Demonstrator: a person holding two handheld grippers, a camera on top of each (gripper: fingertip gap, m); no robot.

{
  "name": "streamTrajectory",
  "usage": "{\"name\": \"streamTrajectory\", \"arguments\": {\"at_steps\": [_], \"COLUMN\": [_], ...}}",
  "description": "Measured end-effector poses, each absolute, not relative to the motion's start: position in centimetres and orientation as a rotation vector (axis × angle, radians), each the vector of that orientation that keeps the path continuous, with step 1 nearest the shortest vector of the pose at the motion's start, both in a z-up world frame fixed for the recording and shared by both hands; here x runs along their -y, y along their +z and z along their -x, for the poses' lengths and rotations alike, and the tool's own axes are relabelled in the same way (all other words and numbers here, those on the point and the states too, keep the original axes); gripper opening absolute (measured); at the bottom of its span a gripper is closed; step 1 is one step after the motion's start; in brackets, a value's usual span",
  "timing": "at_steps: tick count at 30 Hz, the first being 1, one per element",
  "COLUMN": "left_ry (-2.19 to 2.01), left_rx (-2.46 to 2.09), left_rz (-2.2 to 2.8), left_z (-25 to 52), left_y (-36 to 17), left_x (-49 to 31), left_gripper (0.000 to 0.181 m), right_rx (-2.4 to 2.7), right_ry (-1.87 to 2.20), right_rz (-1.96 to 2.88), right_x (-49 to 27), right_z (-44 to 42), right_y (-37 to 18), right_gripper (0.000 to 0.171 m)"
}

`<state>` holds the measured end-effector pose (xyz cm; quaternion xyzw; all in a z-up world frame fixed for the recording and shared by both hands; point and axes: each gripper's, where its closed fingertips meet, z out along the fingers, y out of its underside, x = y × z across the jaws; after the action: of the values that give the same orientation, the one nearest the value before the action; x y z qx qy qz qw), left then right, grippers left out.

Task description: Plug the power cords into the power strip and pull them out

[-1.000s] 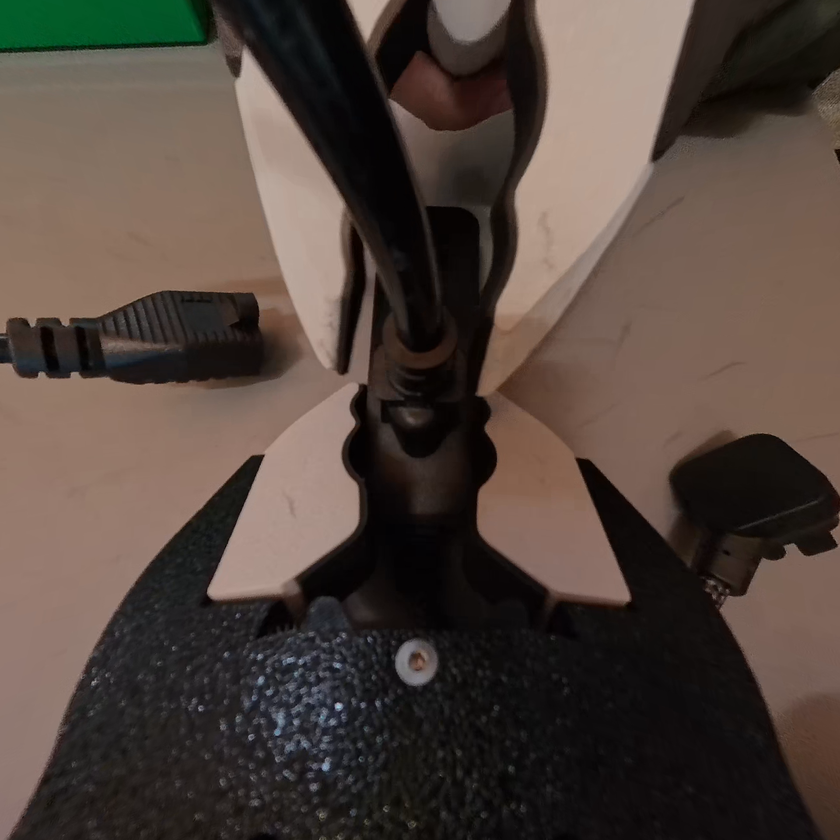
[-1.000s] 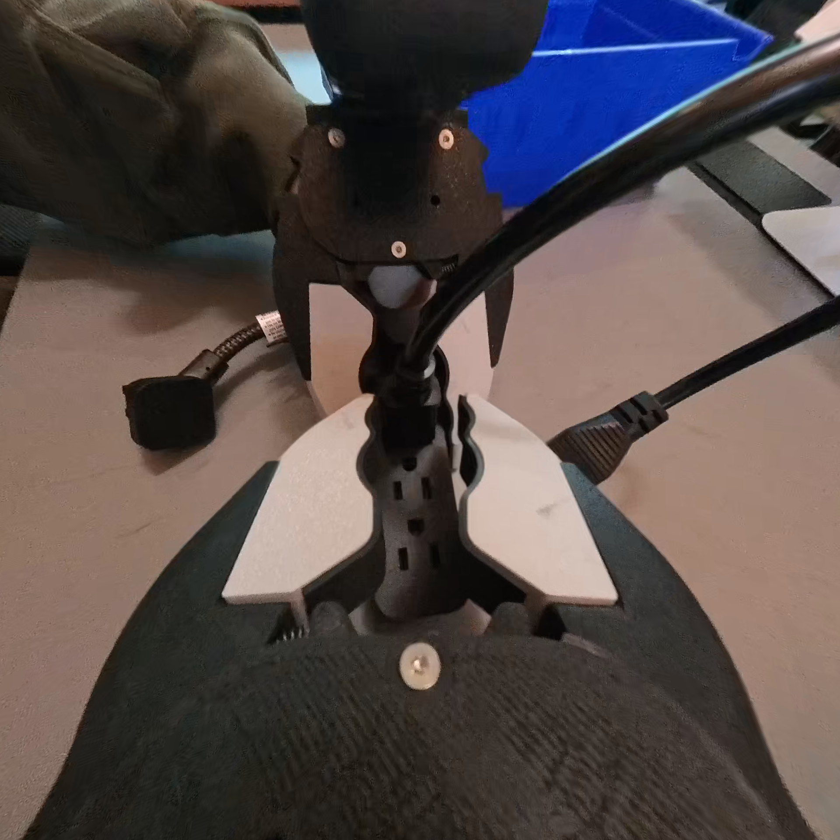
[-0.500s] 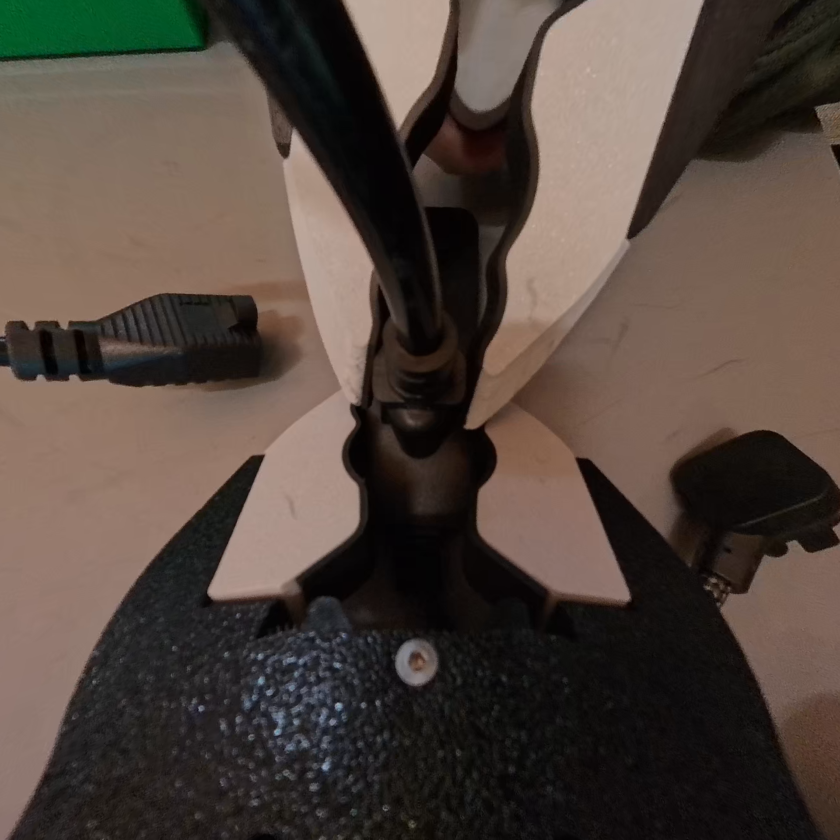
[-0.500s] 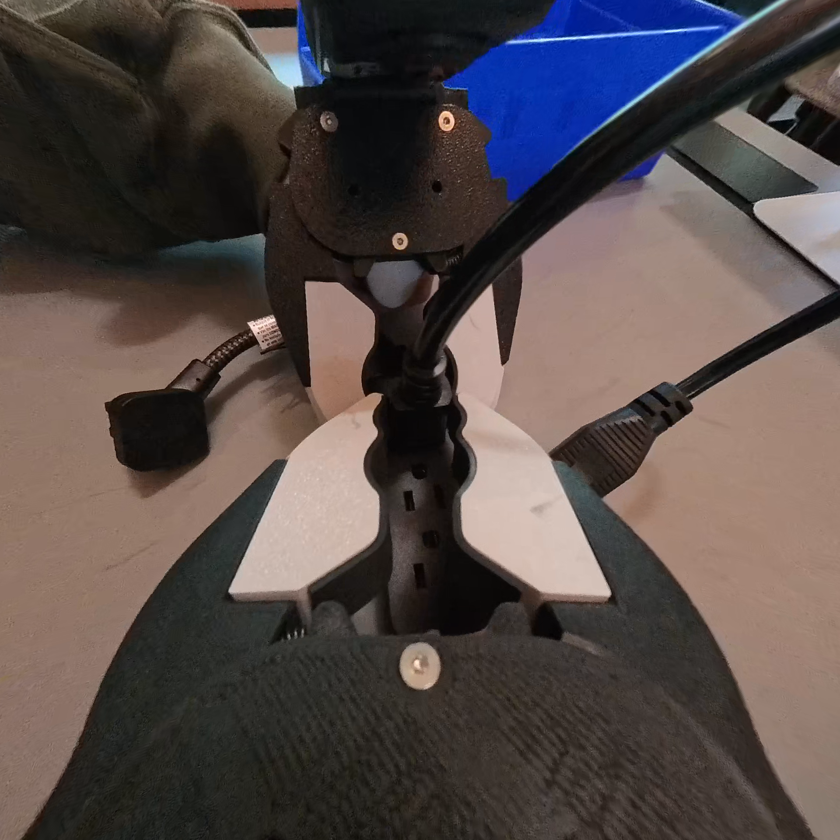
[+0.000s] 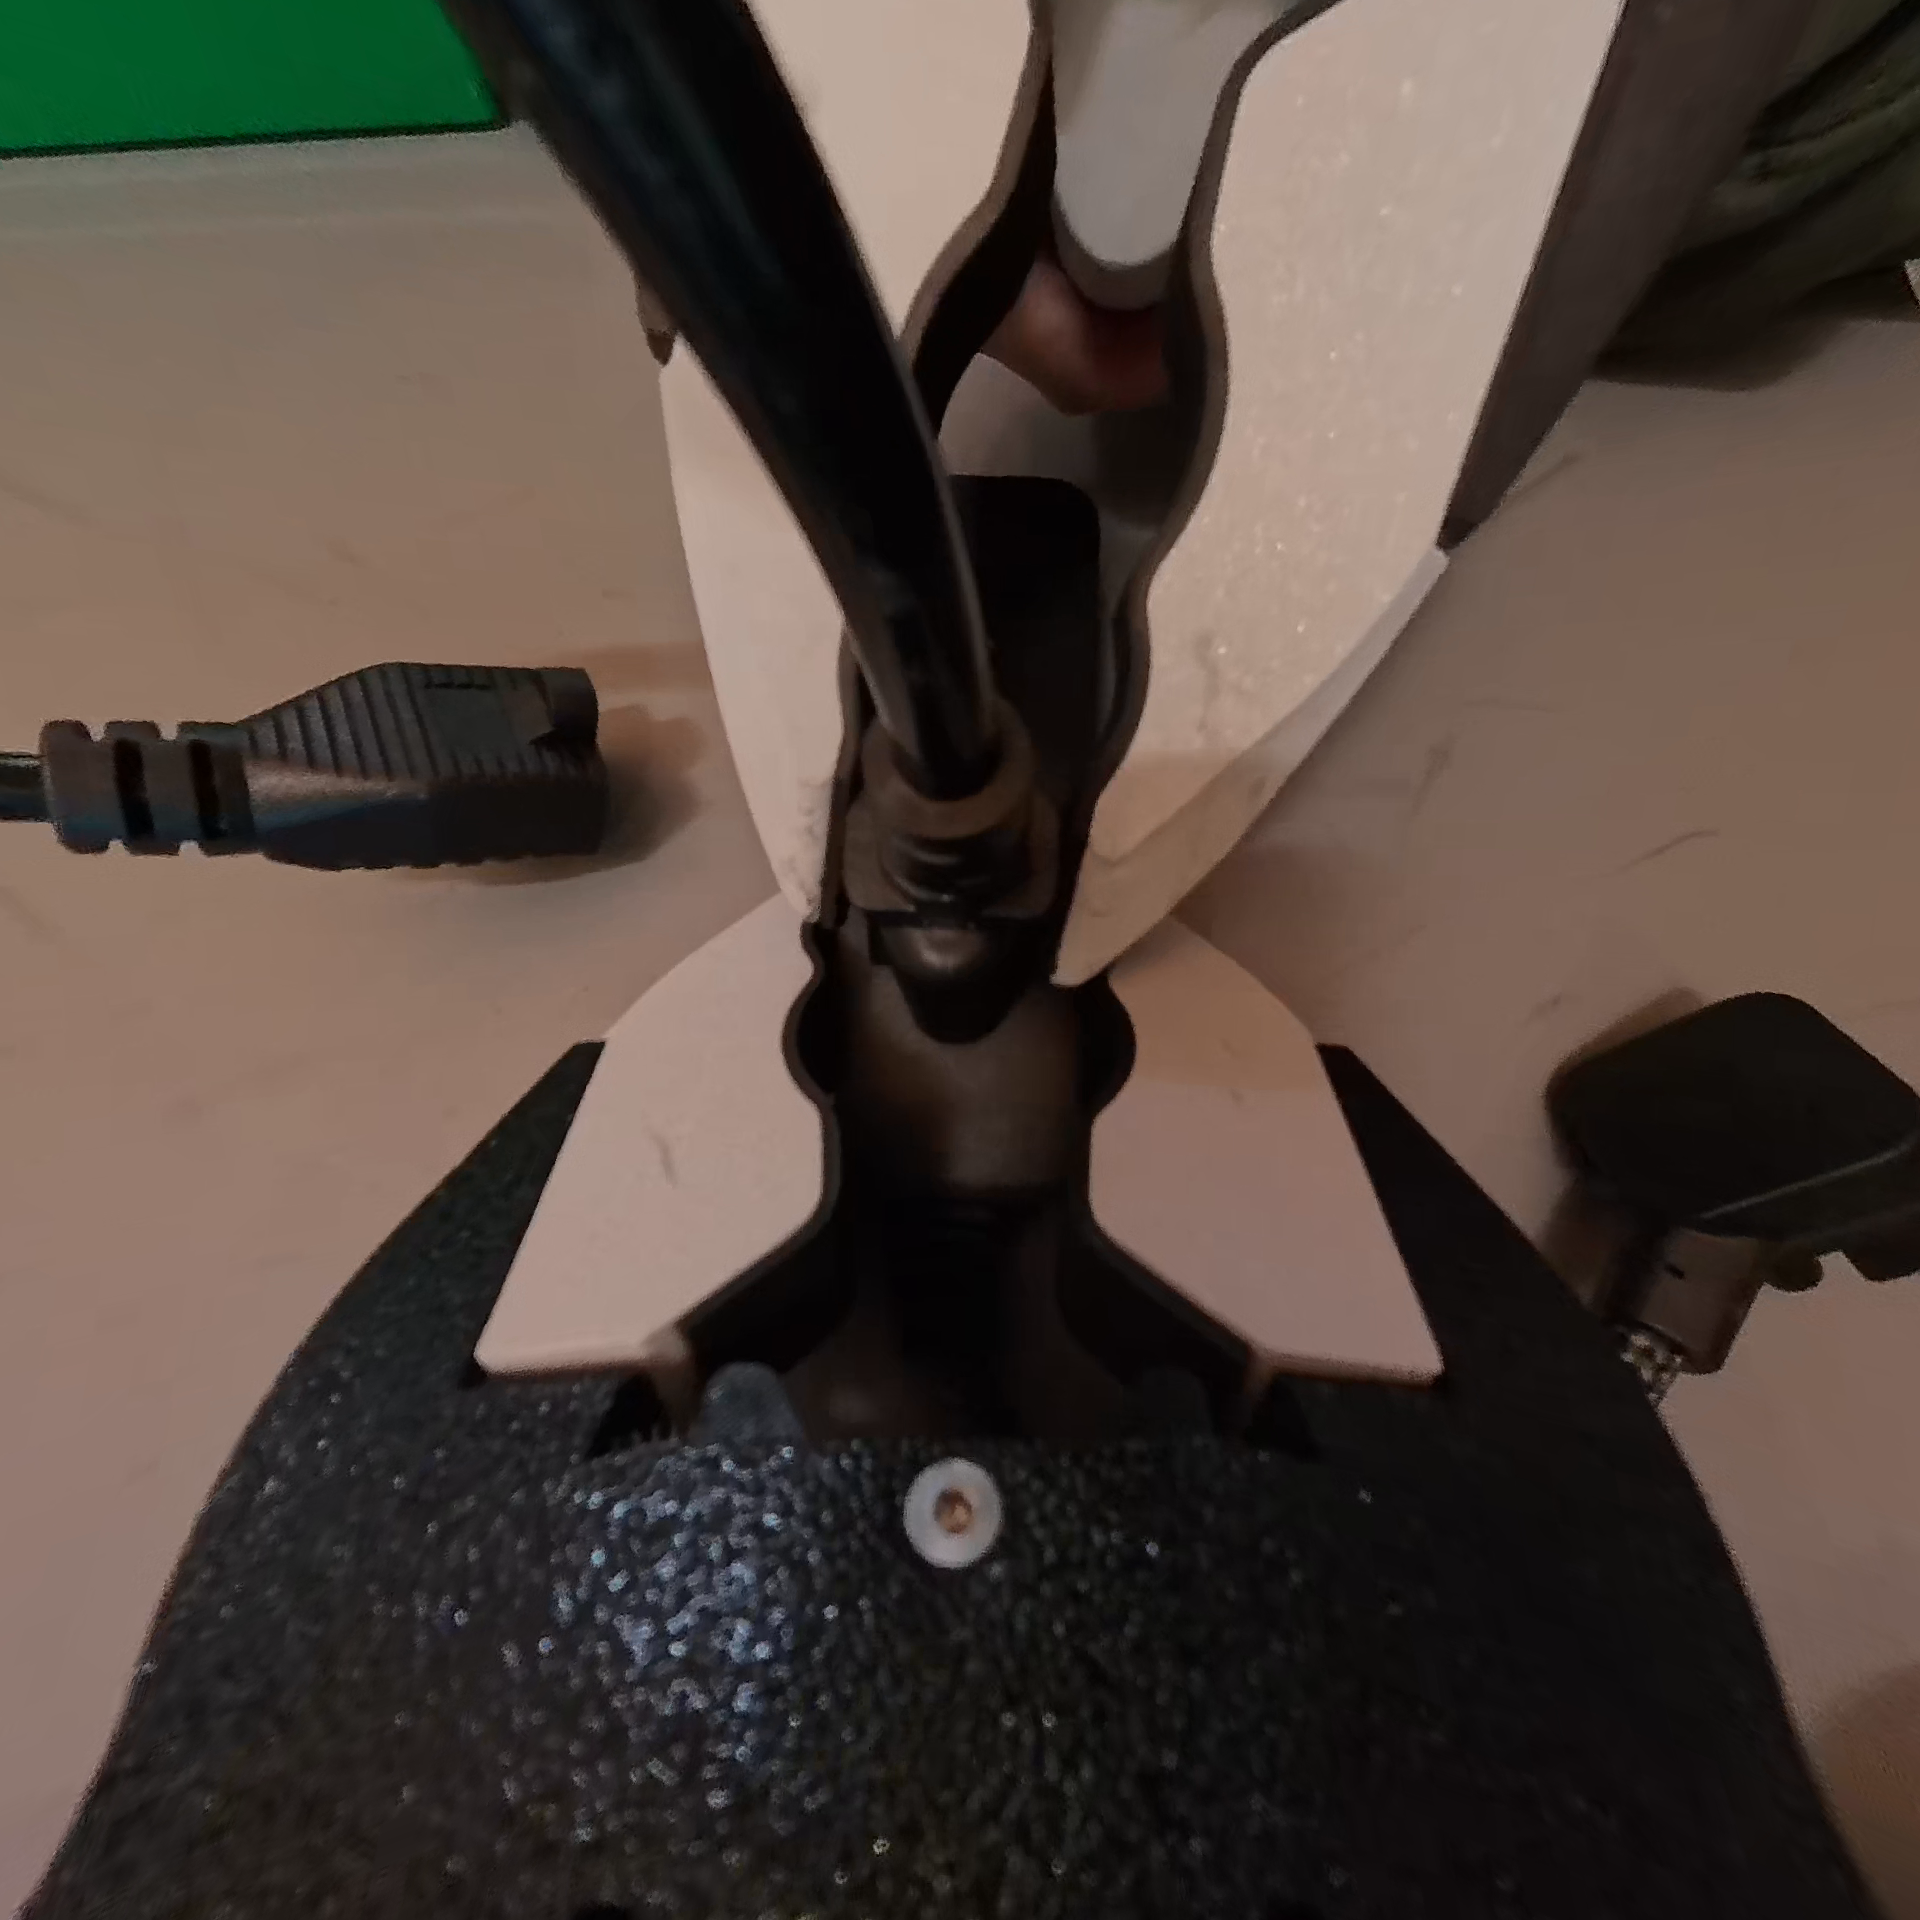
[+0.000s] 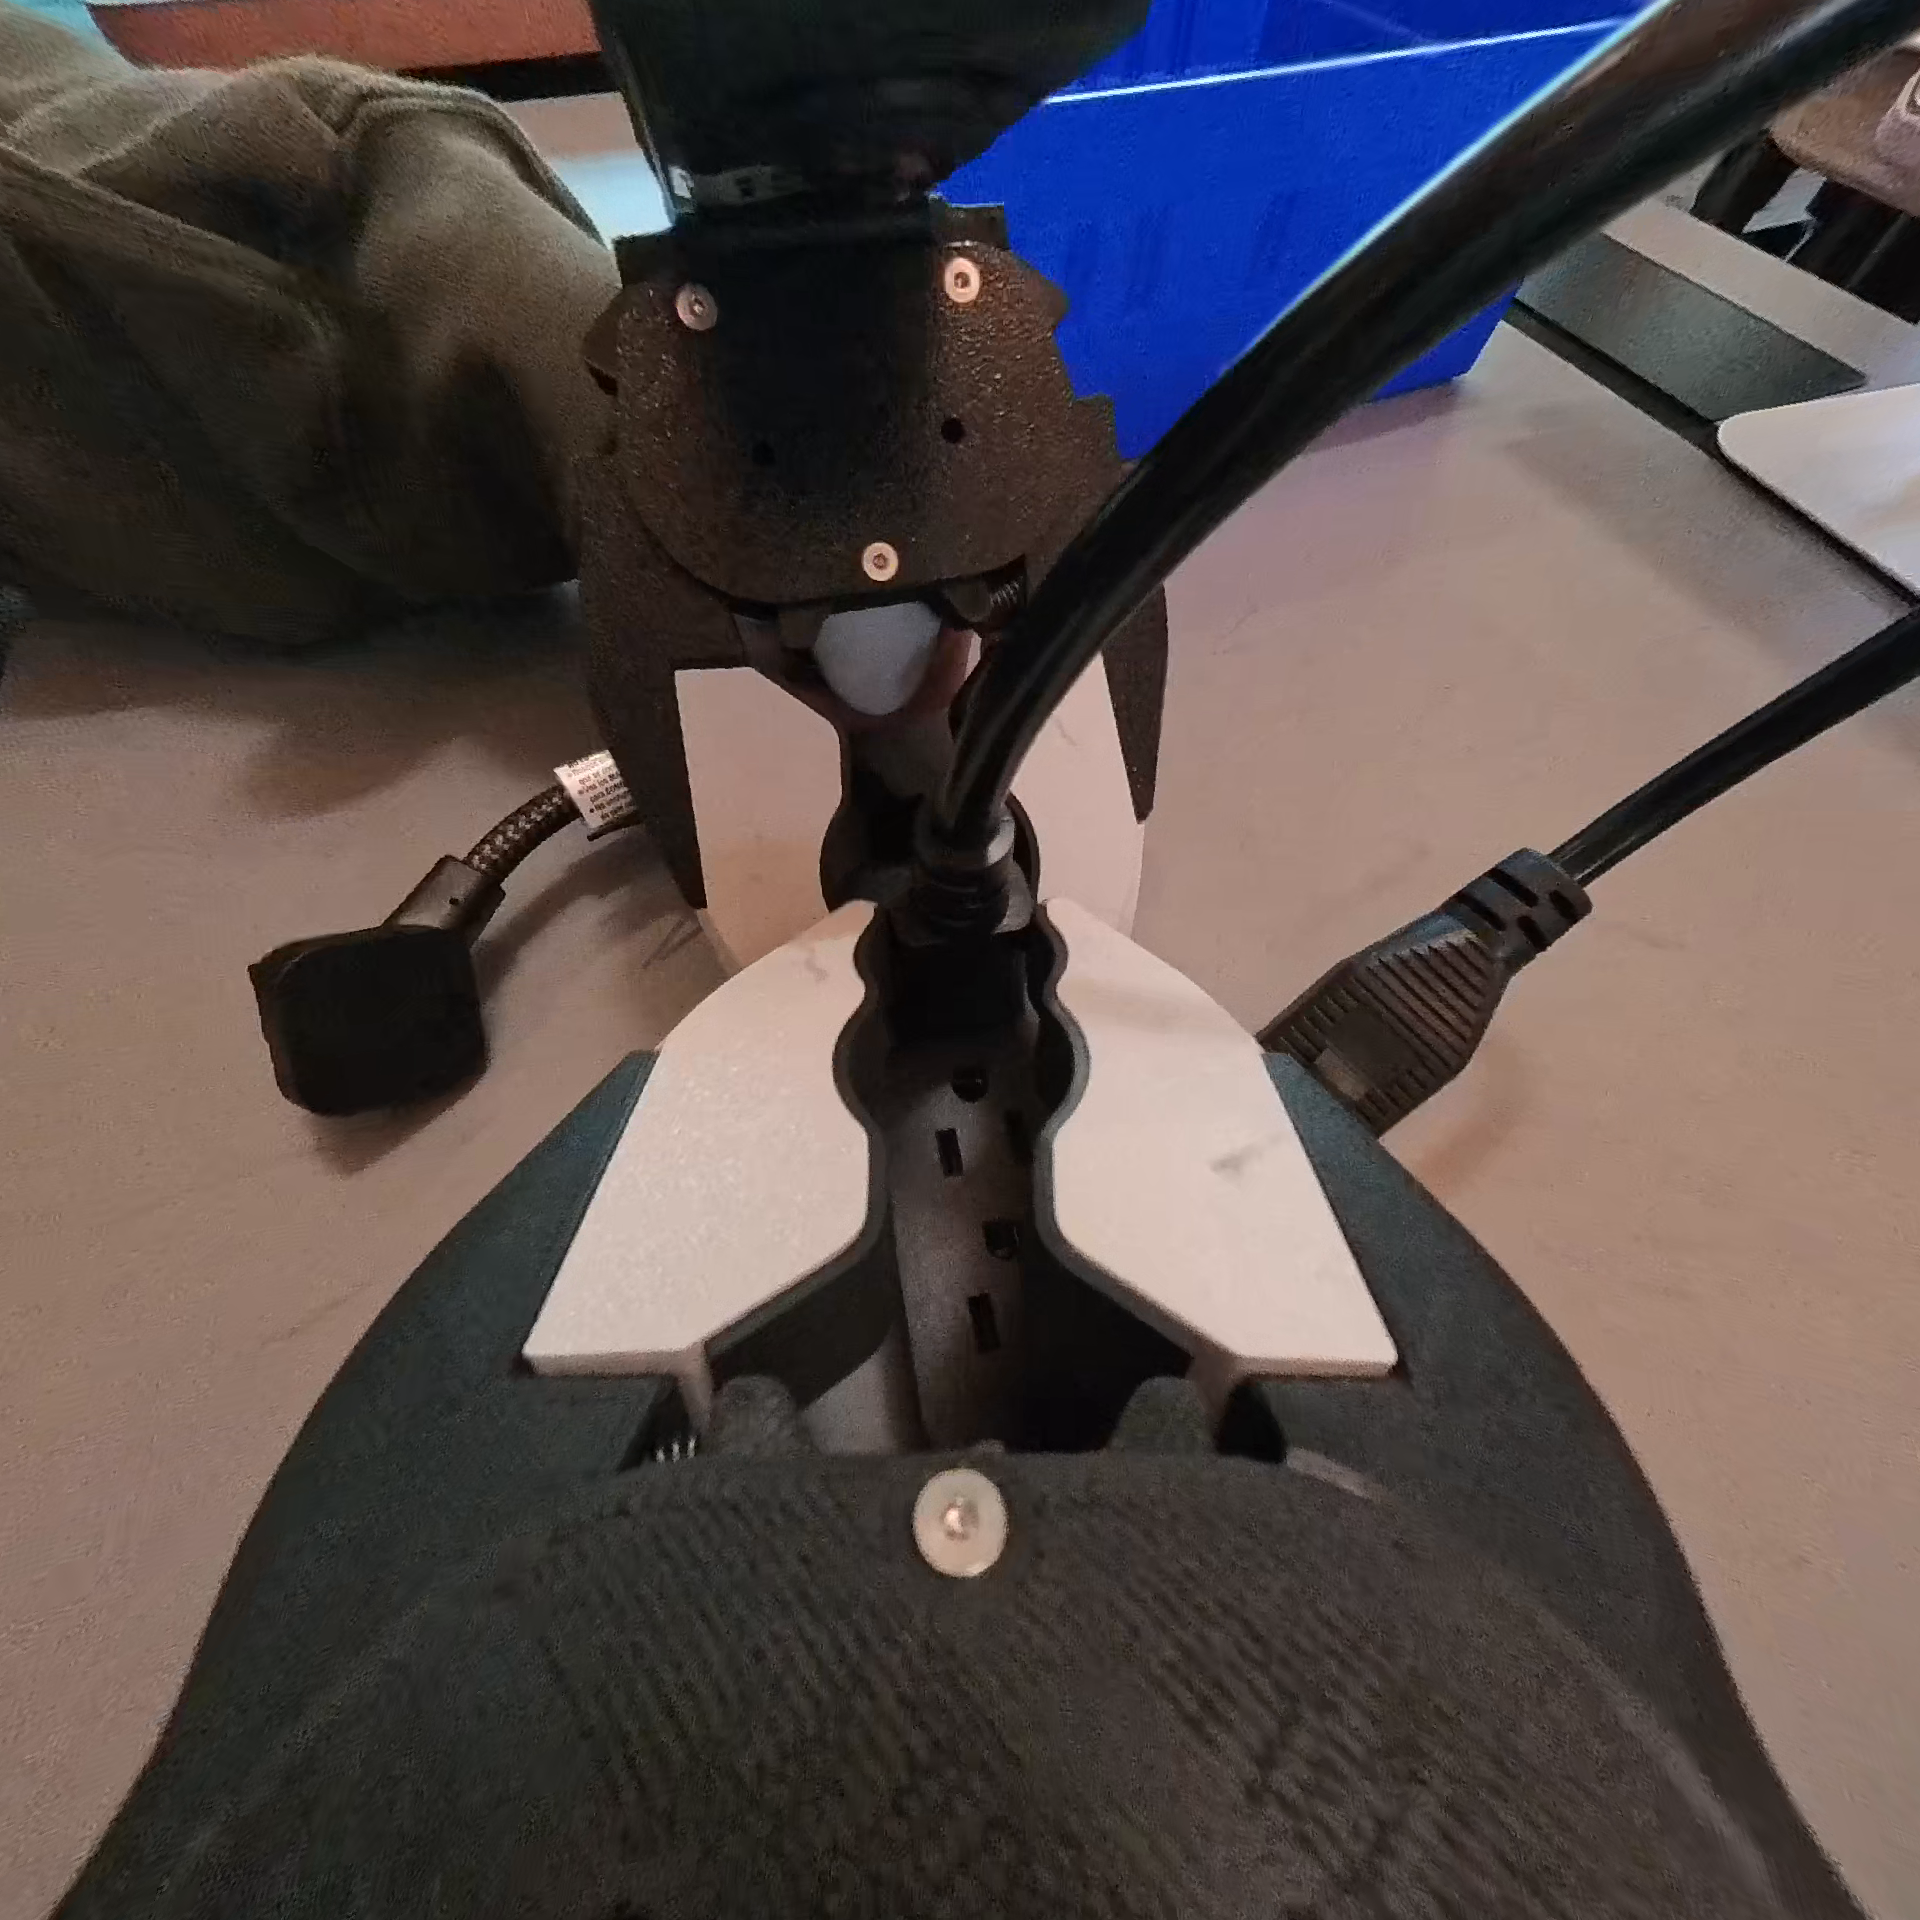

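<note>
Right claw (image 6: 961, 997) clenching black moulded plug (image 6: 961, 966) seated in black power strip (image 6: 971, 1226); left claw (image 5: 951, 997) gripping strip's far end (claws facing along strip's long axis); extraction direction lying upward.

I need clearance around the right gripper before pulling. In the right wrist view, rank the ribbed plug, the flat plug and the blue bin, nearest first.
From the right gripper:
1. Ribbed plug, lying just beside its right finger.
2. Flat plug, farther off to the left.
3. Blue bin, at the back, upper right.
</note>
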<state>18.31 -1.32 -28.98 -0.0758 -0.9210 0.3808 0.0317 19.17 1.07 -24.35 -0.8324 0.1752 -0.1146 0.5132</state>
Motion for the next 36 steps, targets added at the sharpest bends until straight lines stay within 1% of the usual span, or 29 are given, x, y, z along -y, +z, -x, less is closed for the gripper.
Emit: {"name": "streamTrajectory", "arguments": {"at_steps": [12, 15, 19, 24, 27, 31, 33, 36], "left_ry": [1.173, 1.185, 1.181, 1.186, 1.192, 1.194, 1.196, 1.199], "left_rx": [2.820, 2.819, 2.838, 2.844, 2.833, 2.834, 2.839, 2.854], "left_rz": [0.269, 0.186, 0.210, 0.184, 0.209, 0.157, 0.125, 0.141], "left_z": [-18.2, -18.6, -18.5, -18.7, -18.4, -18.6, -18.9, -19.0], "left_y": [-28.9, -28.8, -28.9, -28.9, -28.9, -28.8, -28.8, -28.9], "left_x": [1.2, 1.5, 1.4, 1.5, 1.5, 1.6, 1.7, 1.6], "left_gripper": [0.044, 0.045, 0.045, 0.045, 0.045, 0.046, 0.045, 0.045], "right_rx": [-0.485, -0.472, -0.360, -0.446, -0.389, -0.510, -0.538, -0.409], "right_ry": [-0.260, -0.161, -0.298, -0.163, -0.242, -0.034, -0.006, -0.154], "right_rz": [1.983, 1.968, 2.110, 2.063, 2.079, 2.019, 1.992, 2.101], "right_x": [-1.3, -1.0, -1.4, -1.3, -1.4, -0.9, -0.9, -1.1], "right_z": [-19.3, -19.8, -19.2, -19.7, -19.2, -20.1, -20.4, -19.9], "right_y": [-24.2, -24.1, -24.2, -24.1, -24.1, -23.9, -23.9, -23.9], "right_gripper": [0.024, 0.024, 0.024, 0.025, 0.024, 0.025, 0.024, 0.024]}}
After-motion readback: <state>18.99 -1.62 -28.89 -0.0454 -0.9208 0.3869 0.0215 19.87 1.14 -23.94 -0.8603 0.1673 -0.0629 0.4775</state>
